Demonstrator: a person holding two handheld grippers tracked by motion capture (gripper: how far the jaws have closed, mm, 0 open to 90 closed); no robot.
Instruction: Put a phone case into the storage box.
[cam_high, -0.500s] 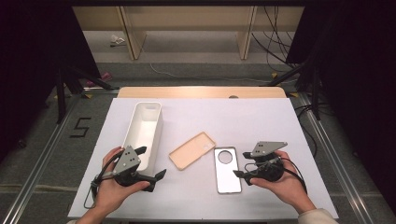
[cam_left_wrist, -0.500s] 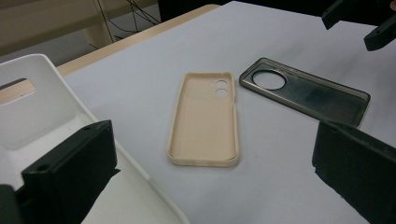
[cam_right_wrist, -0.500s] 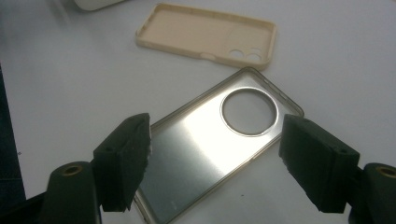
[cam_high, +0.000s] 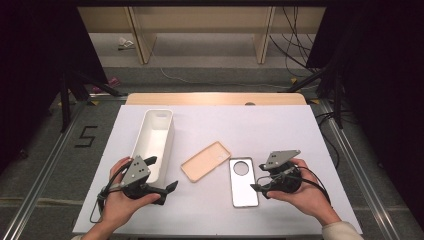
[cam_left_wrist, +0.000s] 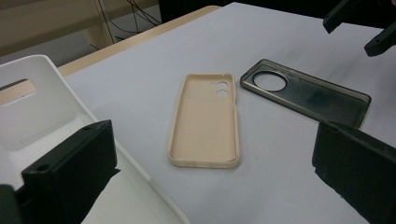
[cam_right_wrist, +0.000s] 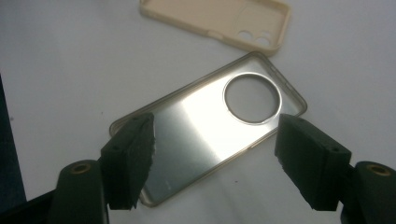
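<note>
- Since the earlier frame, the right gripper (cam_high: 261, 186) has edged toward the grey phone case (cam_high: 243, 182) near the table's (cam_high: 280, 125) front edge; jaws wide, holding nothing.
- Left gripper (cam_high: 161, 176): unmoved, jaws wide, holding nothing.
- A floor mark (cam_high: 85, 136) reads "5".

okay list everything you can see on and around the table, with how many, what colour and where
beige case: 1, beige, table centre, open side up
clear case: 1, smoky clear with round hole, right of the beige case, apart from it
bin: 1, white, long, left of the cases
table: 1, white top with wooden far edge
cables: several, dark, floor behind table
left gripper: 1, black, open, near bin's near end
right gripper: 1, black, open, beside clear case
hands: 2, holding the grippers
</note>
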